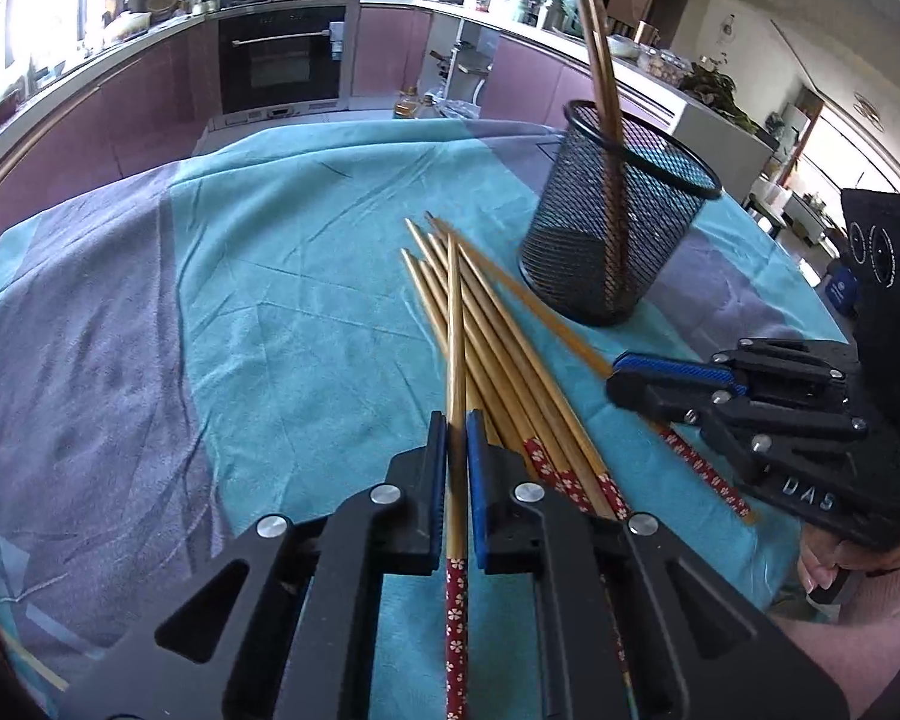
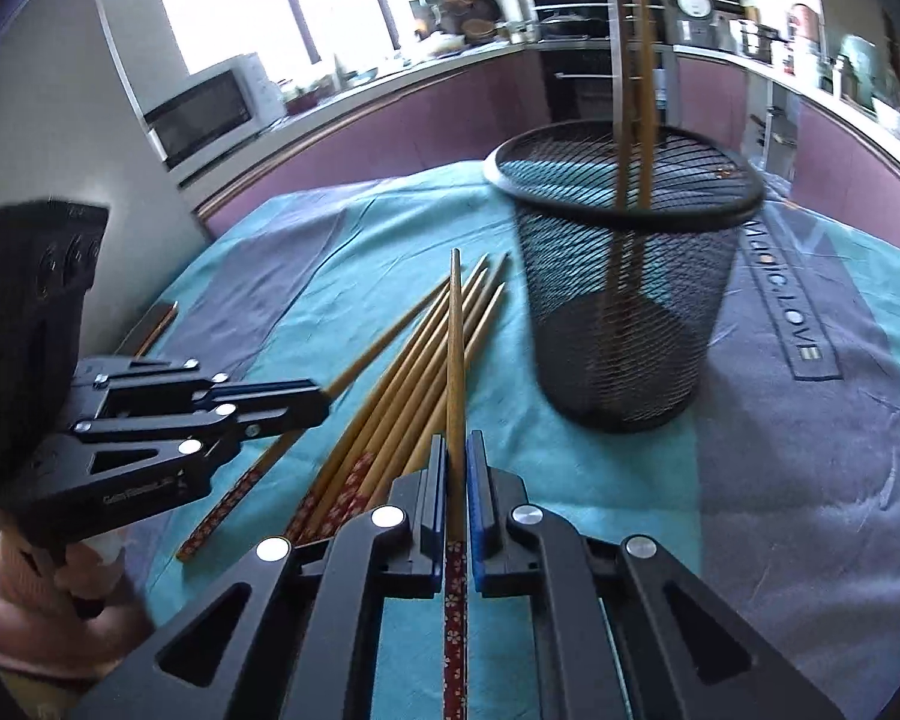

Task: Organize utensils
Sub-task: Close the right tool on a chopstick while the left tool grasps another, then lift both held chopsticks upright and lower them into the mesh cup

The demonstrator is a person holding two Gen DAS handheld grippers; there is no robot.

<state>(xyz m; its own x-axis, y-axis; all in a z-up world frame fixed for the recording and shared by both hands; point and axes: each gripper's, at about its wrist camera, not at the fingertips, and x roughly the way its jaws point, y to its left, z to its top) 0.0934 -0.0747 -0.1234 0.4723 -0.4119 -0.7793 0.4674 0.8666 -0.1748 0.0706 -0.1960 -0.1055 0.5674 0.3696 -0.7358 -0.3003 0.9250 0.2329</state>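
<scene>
Several bamboo chopsticks [image 1: 498, 348] with red flowered handles lie in a loose pile on the teal cloth, the same pile [image 2: 402, 372] showing in the right wrist view. My left gripper [image 1: 456, 420] is shut on one chopstick [image 1: 455, 330], which runs between its blue pads. My right gripper [image 2: 457, 444] is shut on another chopstick [image 2: 453, 336]. Each gripper appears in the other's view: the right gripper [image 1: 624, 375] and the left gripper [image 2: 315, 402]. A black mesh cup [image 1: 618, 222], also seen as the cup [image 2: 624, 300], stands behind the pile with two chopsticks [image 1: 600, 48] upright inside.
A teal and grey cloth [image 1: 270, 276] covers the table. Purple kitchen cabinets and an oven [image 1: 282, 54] line the far wall, a microwave [image 2: 210, 114] sits on the counter. A hand [image 2: 24, 594] holds the left gripper's handle.
</scene>
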